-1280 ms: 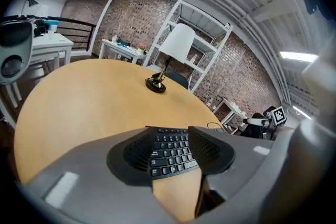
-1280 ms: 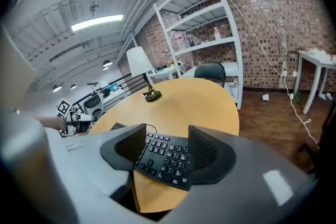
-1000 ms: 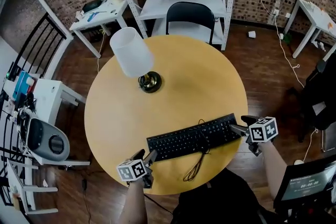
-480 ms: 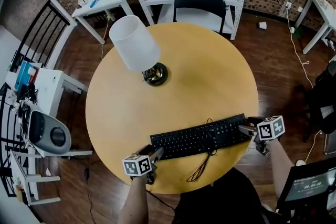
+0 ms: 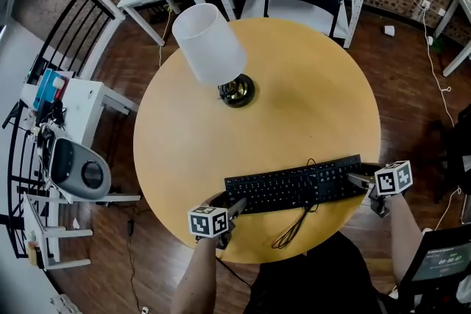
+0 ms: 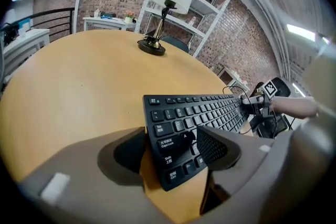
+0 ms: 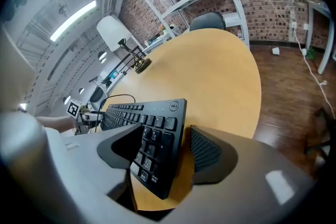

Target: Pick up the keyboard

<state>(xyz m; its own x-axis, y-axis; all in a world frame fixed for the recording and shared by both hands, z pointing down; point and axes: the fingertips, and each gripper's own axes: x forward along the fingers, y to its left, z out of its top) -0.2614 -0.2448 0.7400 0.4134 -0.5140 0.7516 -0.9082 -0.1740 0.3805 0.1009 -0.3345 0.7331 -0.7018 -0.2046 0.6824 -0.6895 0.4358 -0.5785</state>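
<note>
- Left gripper [image 6: 170,152]: we read its jaws as apart, straddling the left end of the keyboard [image 5: 294,184]. Bare tabletop shows between one jaw and the keyboard's edge, so nothing is clamped. Risk: if they close this shallow, only the corner is caught and that end may pivot out on the lift.
- Keyboard: it lies flat on the table [image 5: 309,99], on the side away from the lamp [image 5: 213,48] and close to the rim farthest from it. Risk: a nudge from either gripper away from the lamp could slide it over that rim.
- Cable [image 5: 298,220]: it loops loose over the keys and trails off the keyboard's side away from the lamp. Risk: we judge it may drag or snag as the keyboard rises.
- Right gripper [image 7: 181,152]: jaws likewise apart around the right end, with a gap of tabletop beside one pad, gripping nothing. Risk: if the two ends are raised unevenly, the long body tilts and could slip from whichever hold is weaker.
- Lamp: it stands well apart from the keyboard, so we see little risk there.
</note>
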